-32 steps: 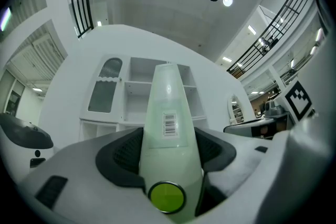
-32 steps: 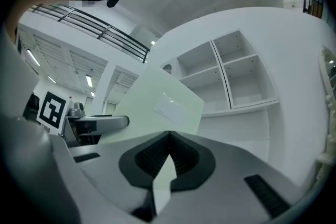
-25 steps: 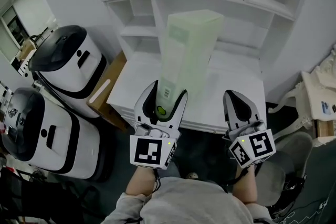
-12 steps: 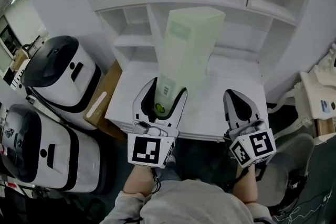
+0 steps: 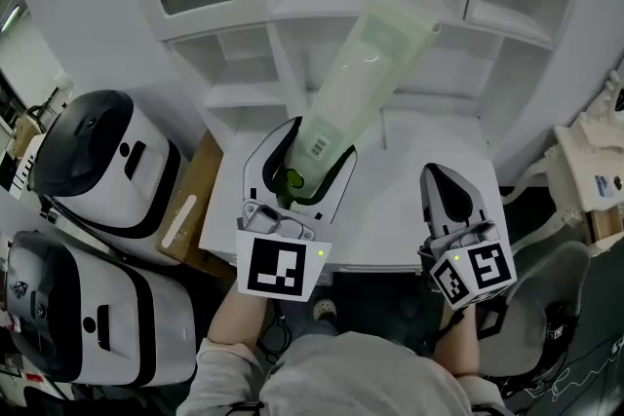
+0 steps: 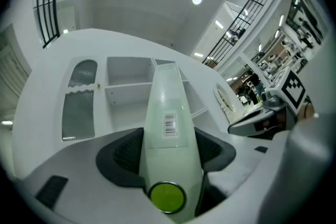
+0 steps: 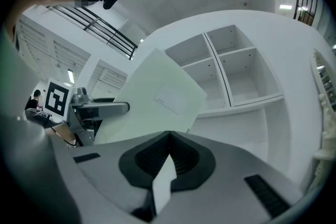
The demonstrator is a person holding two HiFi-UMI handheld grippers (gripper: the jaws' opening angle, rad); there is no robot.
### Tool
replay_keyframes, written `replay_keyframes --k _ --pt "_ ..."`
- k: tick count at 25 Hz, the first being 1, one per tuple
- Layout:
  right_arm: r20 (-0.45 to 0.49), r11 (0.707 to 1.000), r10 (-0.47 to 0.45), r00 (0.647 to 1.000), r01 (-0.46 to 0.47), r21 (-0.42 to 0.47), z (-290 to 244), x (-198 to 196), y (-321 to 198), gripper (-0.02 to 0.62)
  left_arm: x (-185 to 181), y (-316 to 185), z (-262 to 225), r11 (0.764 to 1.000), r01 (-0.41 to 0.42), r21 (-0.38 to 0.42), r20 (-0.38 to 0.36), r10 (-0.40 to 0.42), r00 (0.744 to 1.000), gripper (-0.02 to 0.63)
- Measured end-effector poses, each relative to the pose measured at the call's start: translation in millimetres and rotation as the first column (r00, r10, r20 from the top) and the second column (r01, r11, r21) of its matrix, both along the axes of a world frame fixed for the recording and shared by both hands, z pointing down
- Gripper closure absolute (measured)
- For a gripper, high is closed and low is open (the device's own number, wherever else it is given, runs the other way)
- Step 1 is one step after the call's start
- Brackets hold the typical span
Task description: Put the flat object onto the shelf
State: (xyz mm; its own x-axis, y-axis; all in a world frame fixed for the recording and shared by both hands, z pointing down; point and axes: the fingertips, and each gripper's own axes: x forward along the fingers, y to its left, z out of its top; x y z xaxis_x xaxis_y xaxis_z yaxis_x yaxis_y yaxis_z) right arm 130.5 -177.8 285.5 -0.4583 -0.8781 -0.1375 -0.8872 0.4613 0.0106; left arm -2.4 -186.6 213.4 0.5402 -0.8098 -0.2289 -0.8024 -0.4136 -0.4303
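- Right hand-held gripper (image 5: 441, 175): nearest you on the right. It has a smooth white shell, and its dark ribbed pads (image 7: 142, 160) are pressed together with nothing between them.
- Left hand-held gripper (image 5: 314, 146): built the same way, with a square-marked cube on its near end. Its jaws pinch the narrow near end of the flat object (image 5: 369, 73) from both sides.
- Flat object: a thin, smooth, pale green pack. It is narrow where you hold it and widens to a squared far edge.
- A round bright green cap (image 6: 167, 197) sits at the held end. A white barcode label (image 6: 170, 124) lies on the face just past the jaws.
- Position: the flat object rises out of your left hand-held gripper and leans up and to the right, in the air above the white bench (image 5: 400, 209).
- Its far edge shows in front of the open compartments of the shelf (image 5: 322, 0). Whether they touch cannot be told.
- Shelf: white, matte, with boxy square-edged compartments, standing behind the bench.
- A rounded white-and-black machine (image 5: 102, 146) stands left of the bench.
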Motion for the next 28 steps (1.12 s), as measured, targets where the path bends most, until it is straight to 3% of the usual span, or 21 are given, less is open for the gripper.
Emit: replay_keyframes --k 3,9,14,20,24,28 --pt "0.007 1.0 0.022 1.0 -0.022 0.005 -0.3 -3.6 -6.7 0.588 0.9 -10.6 -9.3 0.998 0.001 0.059 0.119 -0.008 0.993 0.311" --pt "0.015 0.998 0.059 0.998 -0.059 0.01 -0.4 -6.2 -14.5 0.588 -0.3 -25.4 -32.0 0.983 -0.005 0.182 0.276 -0.046 0.96 0.311" --pt "0.02 0.996 0.085 0.996 -0.086 0.016 -1.9 -0.5 -18.9 0.588 13.3 -29.2 -50.9 0.944 -0.027 0.329 0.429 -0.124 0.895 0.311" --pt "0.022 0.994 0.105 0.994 -0.106 0.019 -2.0 3.7 -20.4 0.588 29.0 -30.9 -64.1 0.877 -0.071 0.476 0.557 -0.238 0.796 0.311" --pt "0.021 0.993 0.113 0.993 -0.114 0.018 -2.1 7.5 -23.1 0.588 41.2 -38.3 -64.2 0.842 -0.113 0.527 0.613 -0.284 0.738 0.311" --pt "0.024 0.992 0.122 0.992 -0.123 0.017 -1.0 10.4 -25.7 0.588 49.6 -49.8 -60.3 0.824 -0.143 0.549 0.644 -0.307 0.701 0.311"
